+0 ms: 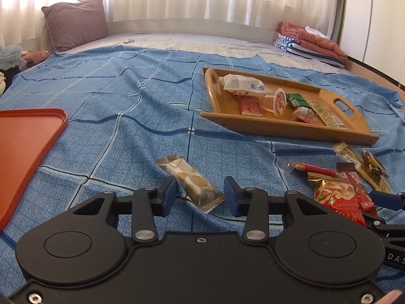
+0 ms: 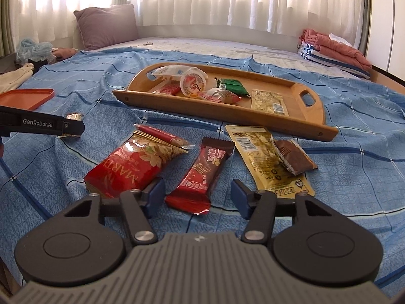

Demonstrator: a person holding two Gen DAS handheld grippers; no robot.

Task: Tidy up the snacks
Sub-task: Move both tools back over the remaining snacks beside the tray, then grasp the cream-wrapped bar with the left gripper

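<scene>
We straddle the gold biscuit packet [image 1: 193, 185] with the left gripper [image 1: 201, 196] and the red wafer bar [image 2: 200, 177] with the right gripper [image 2: 197, 196], fingers part-open and not yet gripping, near the bamboo tray [image 2: 298, 121] on the bed.

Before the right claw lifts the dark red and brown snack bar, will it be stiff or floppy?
The snack bar probably stays fairly stiff in the middle, where the wrapper looks filled. Its flat crimped ends likely bend and crinkle. The glossy wrapper may slip between the pads of the right claw, and it seems light.
</scene>
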